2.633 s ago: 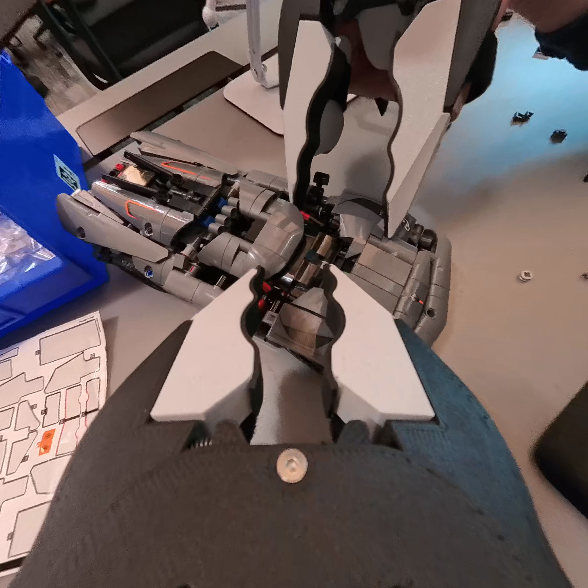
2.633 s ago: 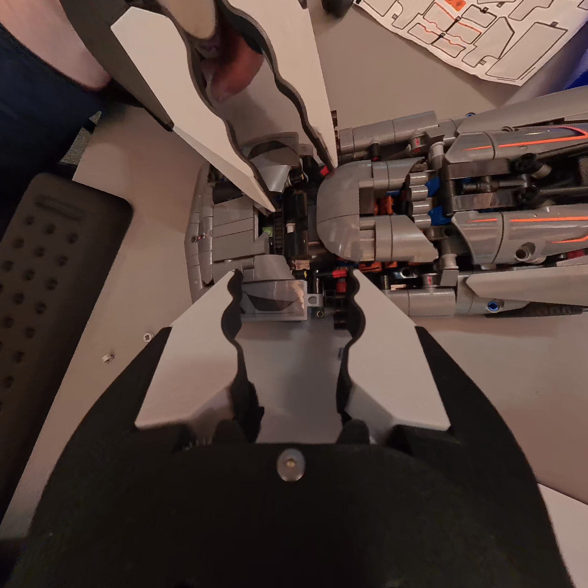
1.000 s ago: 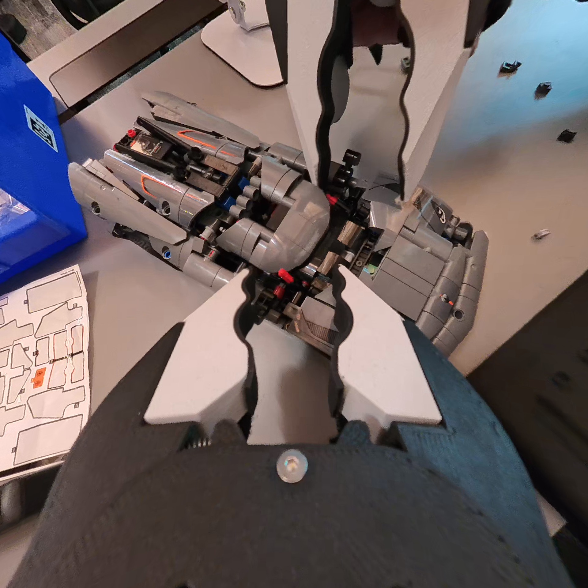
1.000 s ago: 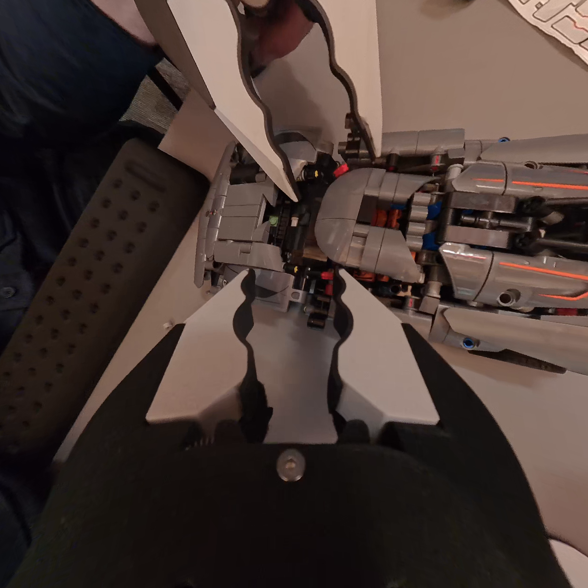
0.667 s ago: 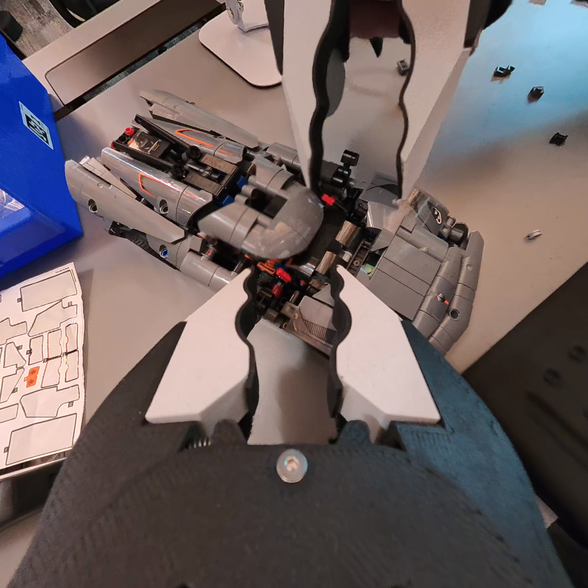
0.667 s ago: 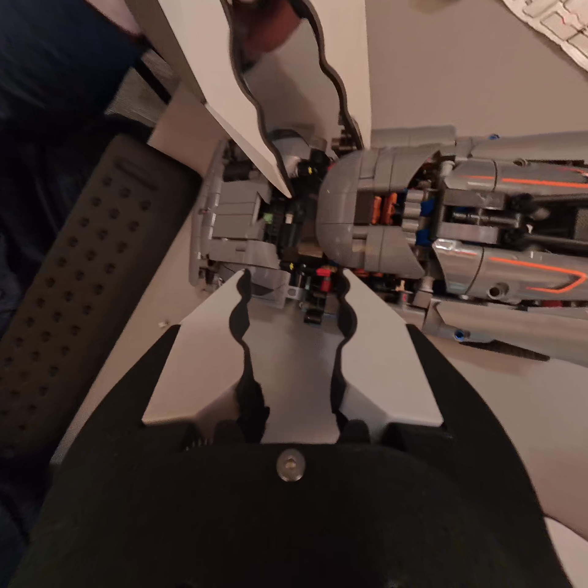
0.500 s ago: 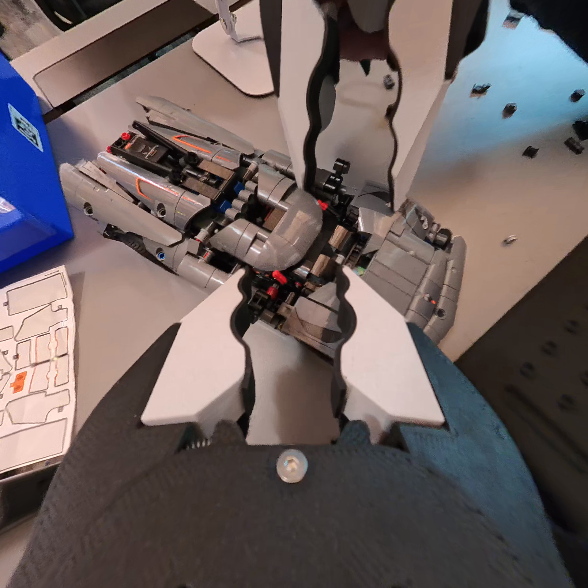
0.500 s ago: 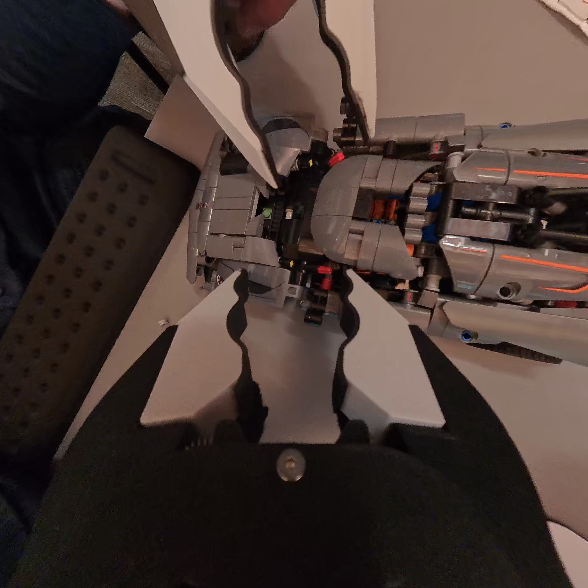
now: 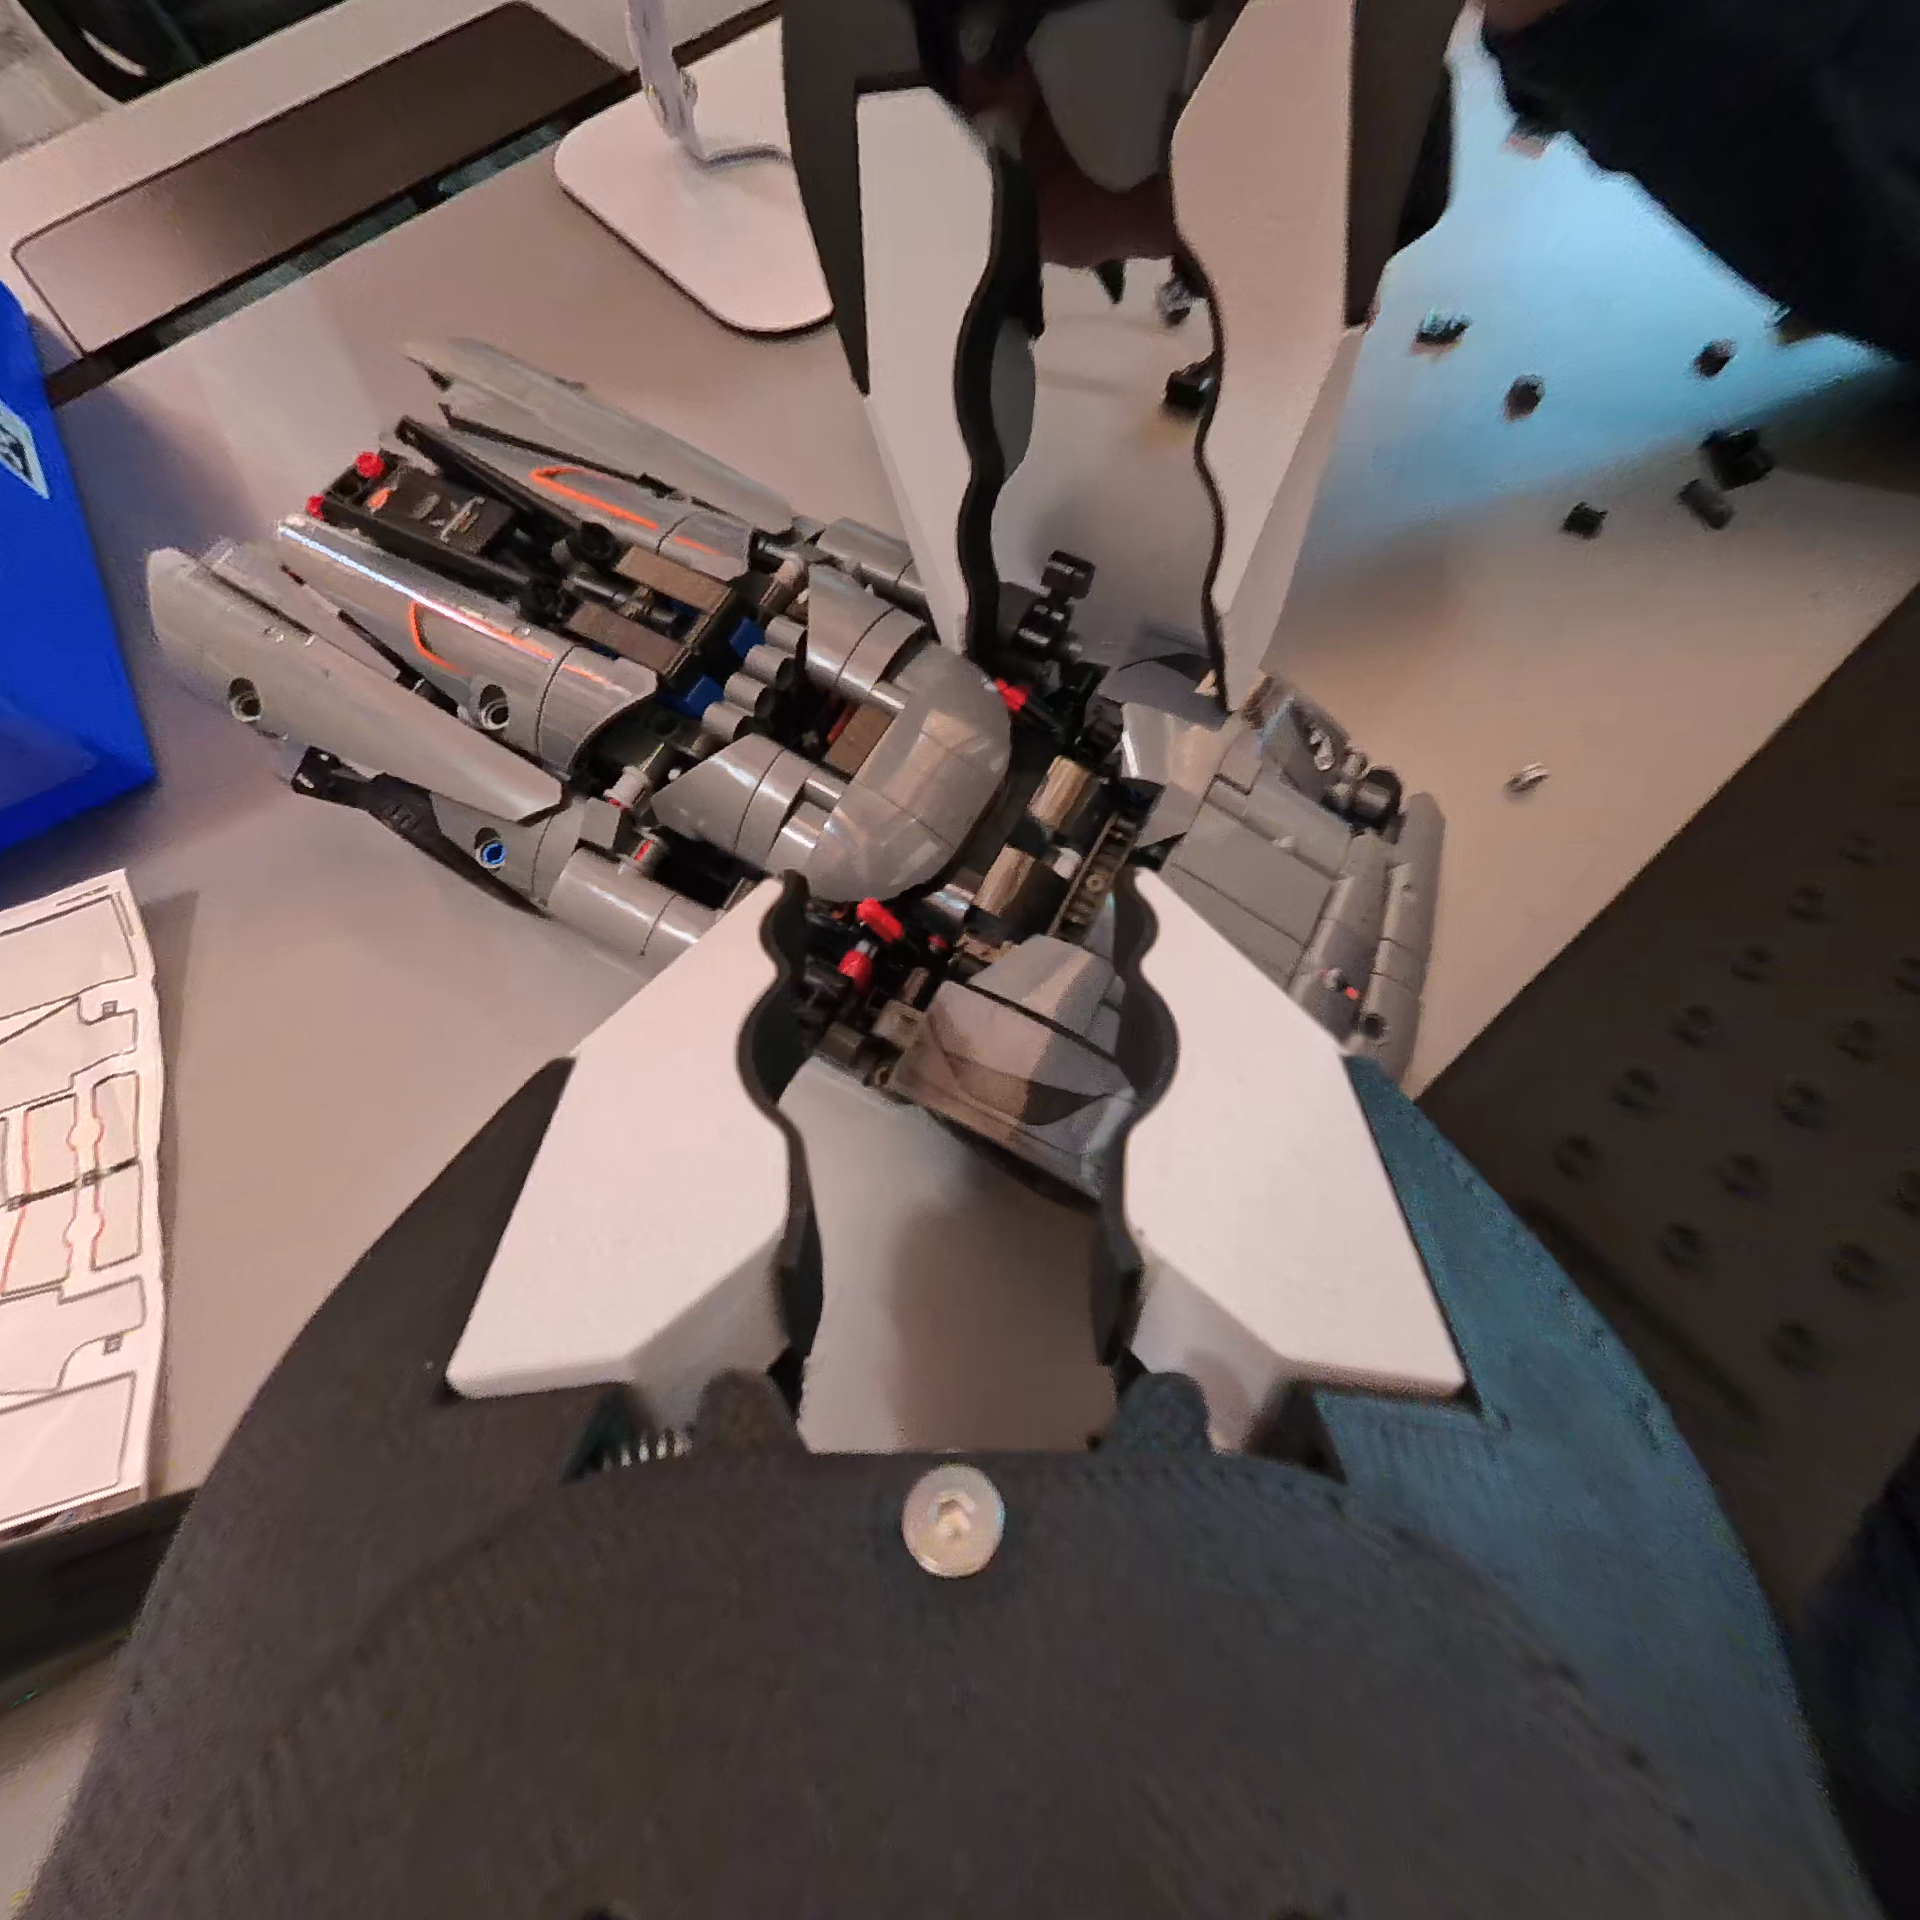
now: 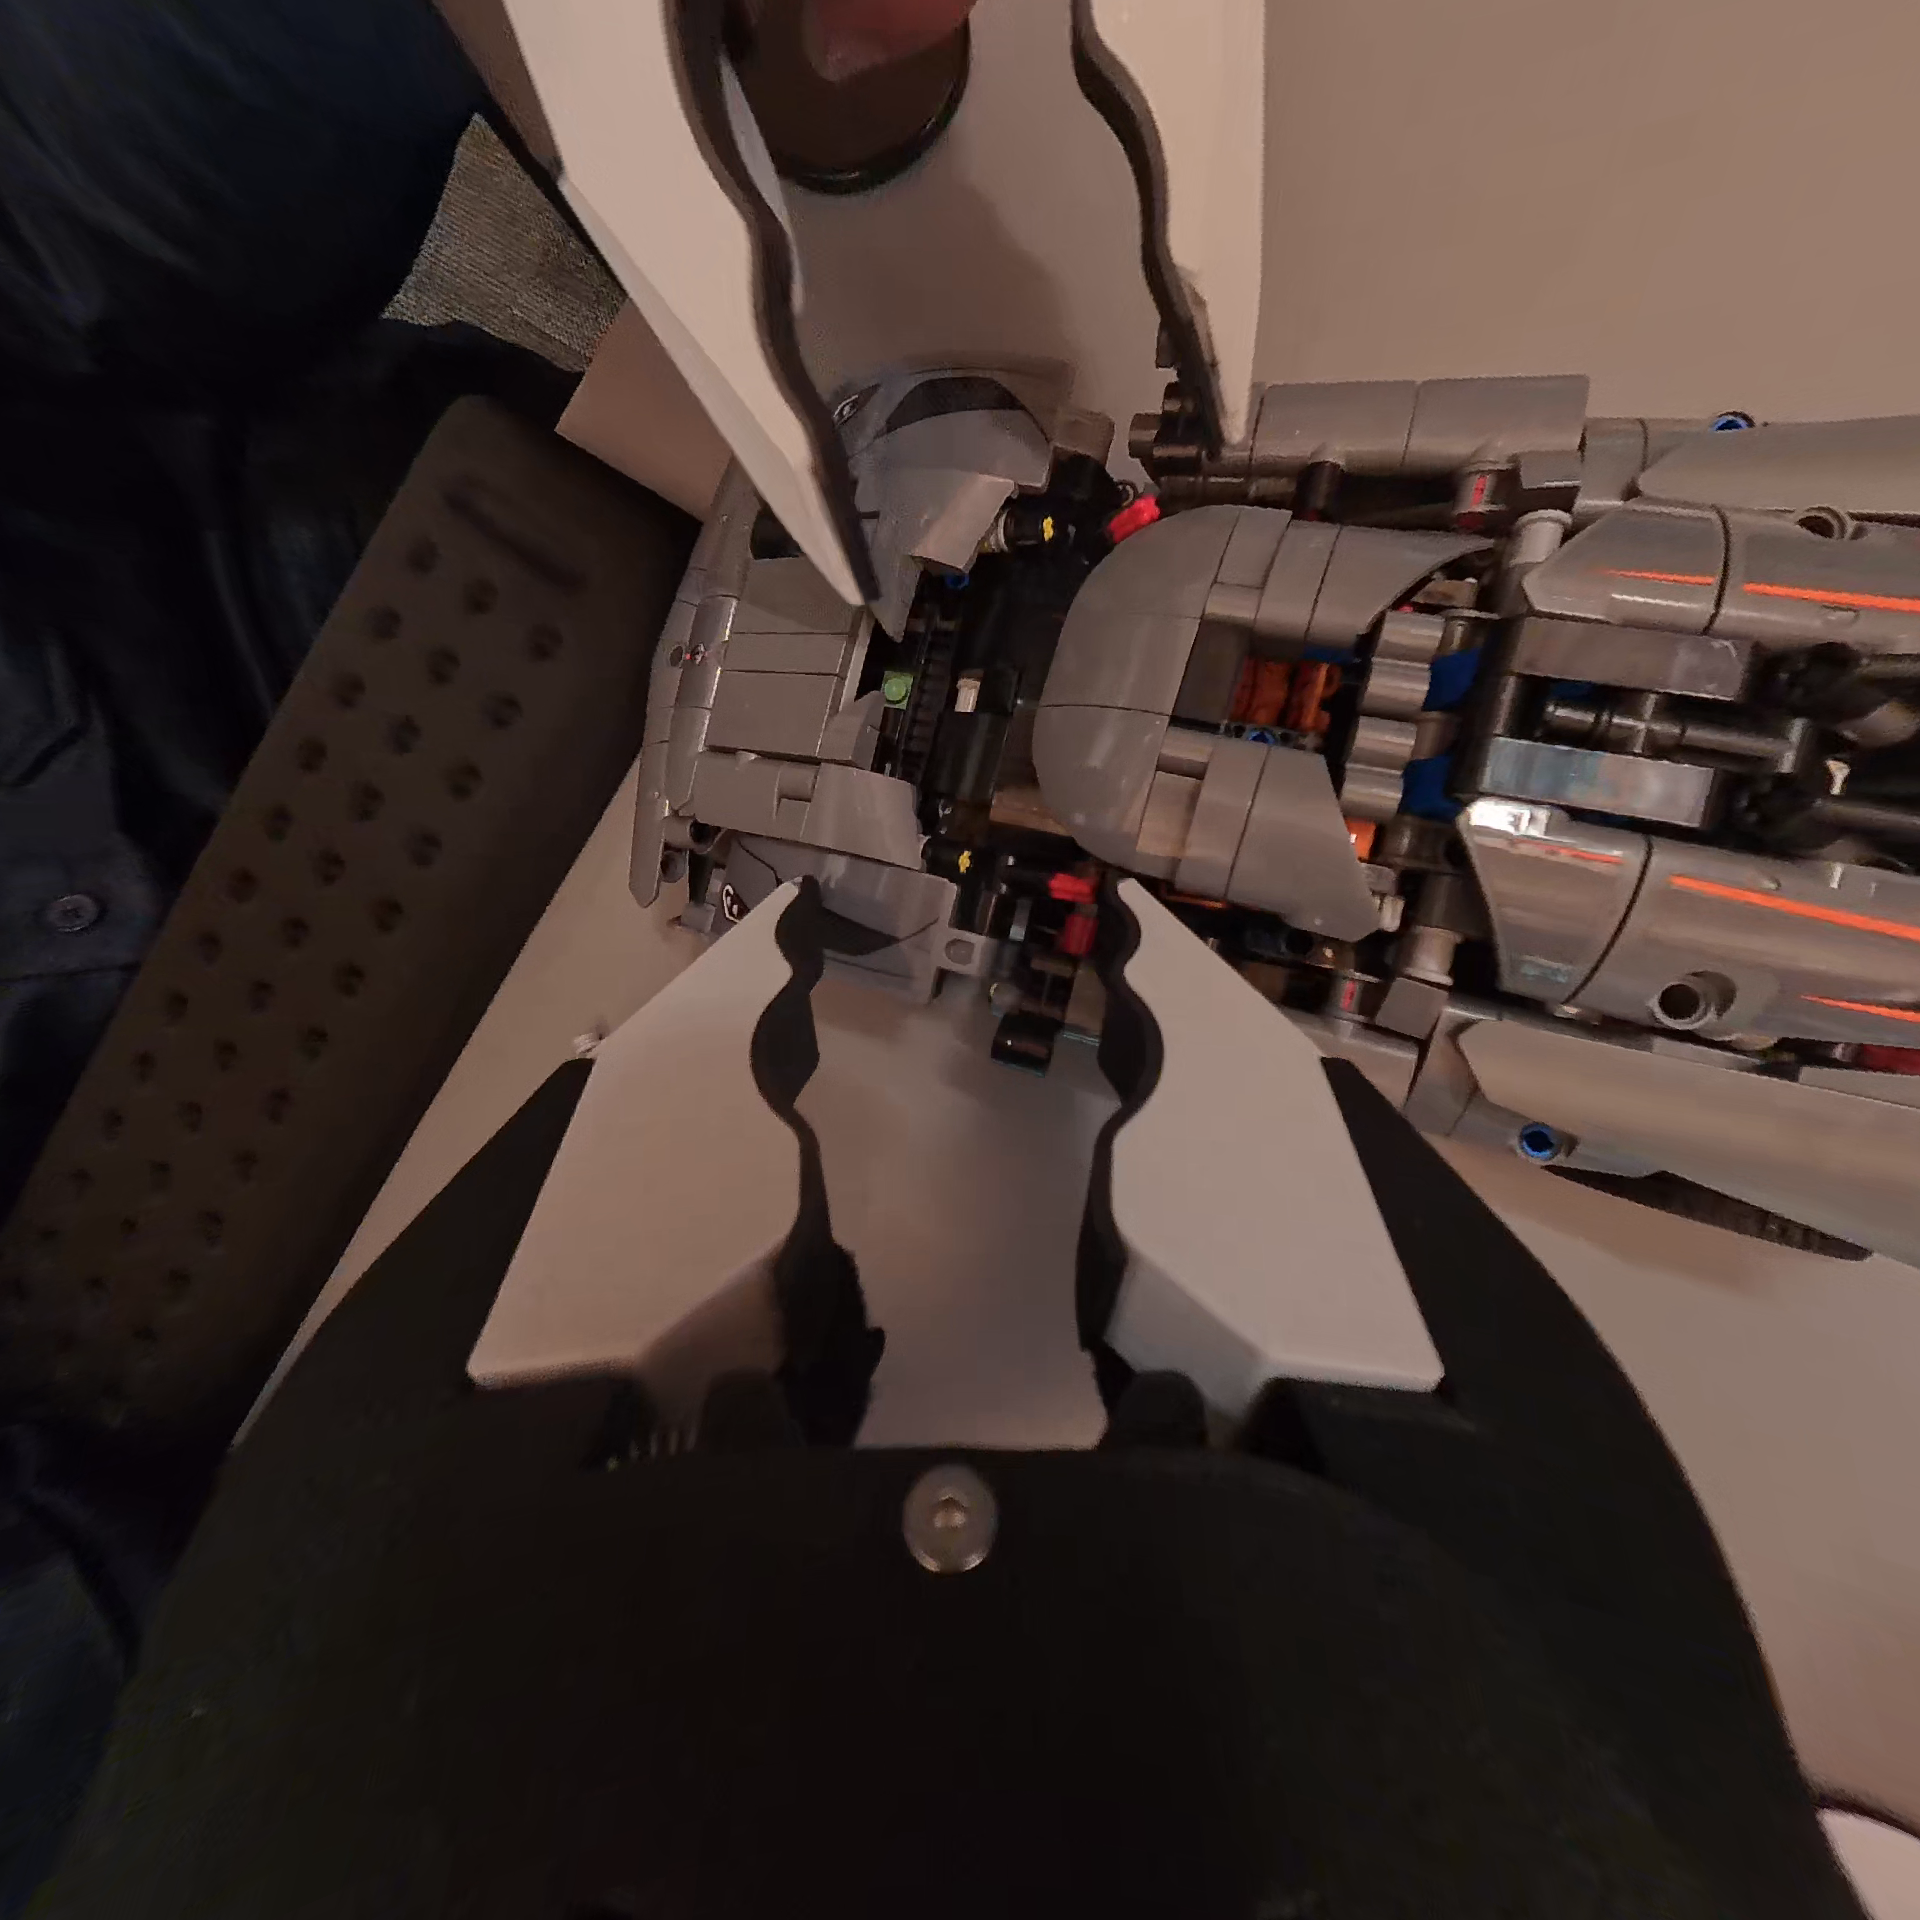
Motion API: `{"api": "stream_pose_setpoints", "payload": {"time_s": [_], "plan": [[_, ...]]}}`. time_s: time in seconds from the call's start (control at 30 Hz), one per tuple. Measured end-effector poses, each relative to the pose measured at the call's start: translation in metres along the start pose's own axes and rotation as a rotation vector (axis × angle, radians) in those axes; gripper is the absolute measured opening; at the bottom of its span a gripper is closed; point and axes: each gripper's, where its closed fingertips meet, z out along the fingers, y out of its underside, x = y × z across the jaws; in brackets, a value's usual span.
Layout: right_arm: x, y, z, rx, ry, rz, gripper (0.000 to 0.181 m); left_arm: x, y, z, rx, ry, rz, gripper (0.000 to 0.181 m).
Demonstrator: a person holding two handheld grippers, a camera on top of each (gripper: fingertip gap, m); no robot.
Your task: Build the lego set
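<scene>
One grey lego model [image 9: 790, 748]; one blue bin [image 9: 52, 623]; one sticker sheet [image 9: 62, 1195]; two grippers.

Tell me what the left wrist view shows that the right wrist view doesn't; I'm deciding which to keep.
Only the left wrist view shows the blue bin, the white stand base and small loose black pieces. Only the right wrist view shows the model's orange inner parts and green stud. Both show the grey lego model, the table, the perforated dark panel and both open tools.

Office: desk [image 9: 312, 987] (monitor stand [image 9: 707, 208]).
</scene>
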Motion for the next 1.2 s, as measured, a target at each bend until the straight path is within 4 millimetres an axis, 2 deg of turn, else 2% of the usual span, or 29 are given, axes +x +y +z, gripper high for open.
{"api": "stream_pose_setpoints", "payload": {"time_s": [0.07, 0.2, 0.43, 0.97, 1.2], "plan": [[0.0, 0.0, 0.0, 0.0, -0.003, 0.004, 0.053, 0.004, -0.003, -0.004, 0.021, 0.012, -0.012, 0.059], [-0.002, 0.0, 0.001, -0.003, -0.01, 0.004, 0.054, 0.006, 0.011, -0.001, -0.052, -0.012, 0.01, 0.063], [-0.002, 0.0, 0.001, -0.006, -0.008, -0.003, 0.053, 0.015, 0.011, 0.003, -0.048, -0.002, 0.019, 0.064], [-0.016, -0.007, -0.005, 0.014, -0.038, -0.043, 0.05, 0.014, 0.011, 0.001, -0.054, -0.018, 0.021, 0.064], [-0.015, -0.006, -0.006, 0.022, -0.039, -0.035, 0.05, 0.015, 0.009, 0.002, -0.044, -0.018, 0.065, 0.061]]}}
